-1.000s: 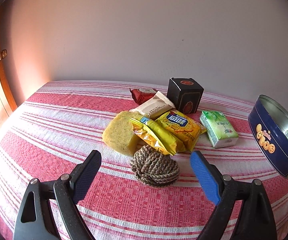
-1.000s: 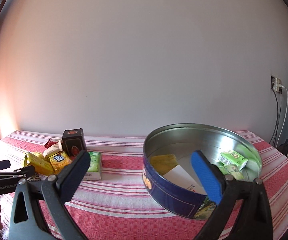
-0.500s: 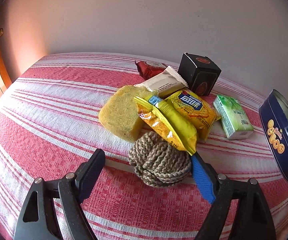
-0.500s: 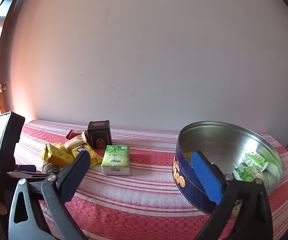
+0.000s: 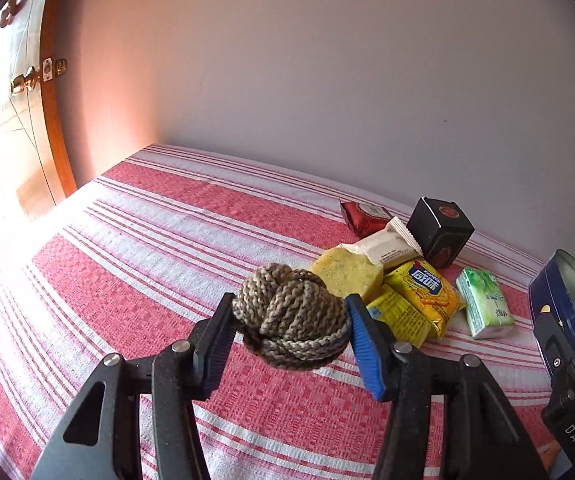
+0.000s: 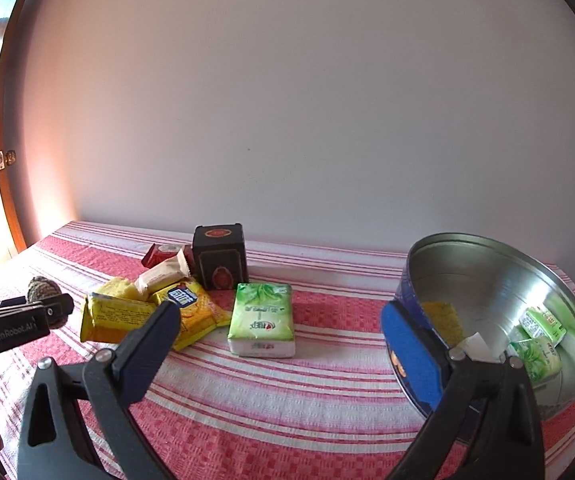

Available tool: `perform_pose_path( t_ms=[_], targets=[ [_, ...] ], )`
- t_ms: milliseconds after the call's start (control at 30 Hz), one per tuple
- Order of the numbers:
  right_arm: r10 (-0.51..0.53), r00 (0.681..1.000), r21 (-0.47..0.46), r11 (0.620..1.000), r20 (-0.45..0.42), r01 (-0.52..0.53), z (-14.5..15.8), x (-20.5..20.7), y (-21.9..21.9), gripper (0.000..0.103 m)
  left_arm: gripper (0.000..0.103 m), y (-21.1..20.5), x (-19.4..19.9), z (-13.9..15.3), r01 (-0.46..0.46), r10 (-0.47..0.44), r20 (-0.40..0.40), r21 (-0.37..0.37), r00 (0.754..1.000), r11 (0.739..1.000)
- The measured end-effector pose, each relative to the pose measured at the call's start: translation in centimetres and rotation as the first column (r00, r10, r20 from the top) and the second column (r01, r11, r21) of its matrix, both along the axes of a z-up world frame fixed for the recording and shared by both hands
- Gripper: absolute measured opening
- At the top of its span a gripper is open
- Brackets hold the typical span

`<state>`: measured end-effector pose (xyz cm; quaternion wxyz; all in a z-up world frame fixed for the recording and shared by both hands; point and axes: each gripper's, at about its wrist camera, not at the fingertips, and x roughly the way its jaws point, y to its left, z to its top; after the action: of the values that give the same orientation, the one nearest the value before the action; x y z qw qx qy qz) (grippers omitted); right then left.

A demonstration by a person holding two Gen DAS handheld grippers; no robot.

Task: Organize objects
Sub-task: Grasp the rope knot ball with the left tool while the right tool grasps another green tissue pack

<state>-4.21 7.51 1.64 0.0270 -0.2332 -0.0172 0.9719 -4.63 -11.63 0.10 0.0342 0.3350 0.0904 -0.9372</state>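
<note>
Closing on the rope ball (image 5: pixel 291 316), the left gripper (image 5: pixel 289 336) has both pads against its sides and holds it just clear of the striped tablecloth (image 5: pixel 159 248). The right gripper (image 6: pixel 283 340) is wide apart with its blue finger on the outer wall of the tilted cookie tin (image 6: pixel 499 276). Pick-up looks like the step in hand. Next, I'd say, the ball must travel past the snack pile (image 5: pixel 403 296) and tissue pack (image 5: pixel 485 304) into the tin, which already holds several packets.

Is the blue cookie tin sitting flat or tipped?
Tipped: the blue cookie tin leans toward the camera, its inside showing, with tissue packs collected at its low side.
</note>
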Motion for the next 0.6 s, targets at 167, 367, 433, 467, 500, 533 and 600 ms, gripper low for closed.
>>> perform_pose_path(
  t_ms=[167, 367, 433, 467, 500, 533, 600],
  targets=[
    [0.005, 0.992, -0.006, 1.0, 0.13, -0.005, -1.3, -4.1, -0.9, 0.096, 0.056, -1.0, 0.3, 1.2, 0.001, 0.002, -0.083, 0.04, 0.997, 0.999],
    [0.0, 0.944, -0.044, 0.999, 0.33, 0.015, -3.8, -8.8, -0.3, 0.081, 0.056, -0.8, 0.2, 1.4, -0.003, 0.007, -0.102, 0.037, 0.995, 0.999],
    [0.005, 0.921, -0.068, 0.997, 0.389, 0.023, -4.7, -9.8, 0.1, 0.075, 0.057, -0.4, -0.2, 1.0, 0.009, -0.006, -0.084, 0.037, 0.996, 0.999],
    [0.014, 0.909, -0.082, 0.996, 0.416, 0.022, -5.1, -10.1, 0.3, 0.074, 0.056, -0.3, -0.3, 0.8, 0.013, -0.01, -0.076, 0.038, 0.997, 0.999],
    [0.016, 0.907, -0.085, 0.996, 0.421, 0.023, -5.2, -10.2, 0.4, 0.072, 0.057, -0.3, -0.4, 0.7, 0.018, -0.015, -0.069, 0.042, 0.998, 0.999],
    [0.02, 0.91, -0.09, 0.996, 0.414, 0.019, -5.0, -10.0, 0.5, 0.065, 0.057, -0.2, -0.5, 0.5, 0.02, -0.017, -0.063, 0.044, 0.998, 0.999],
    [0.015, 0.913, -0.091, 0.996, 0.408, 0.024, -4.9, -9.8, 0.6, 0.053, 0.057, -0.1, -0.7, 0.2, 0.01, -0.008, -0.061, 0.033, 0.998, 0.999]
  ],
)
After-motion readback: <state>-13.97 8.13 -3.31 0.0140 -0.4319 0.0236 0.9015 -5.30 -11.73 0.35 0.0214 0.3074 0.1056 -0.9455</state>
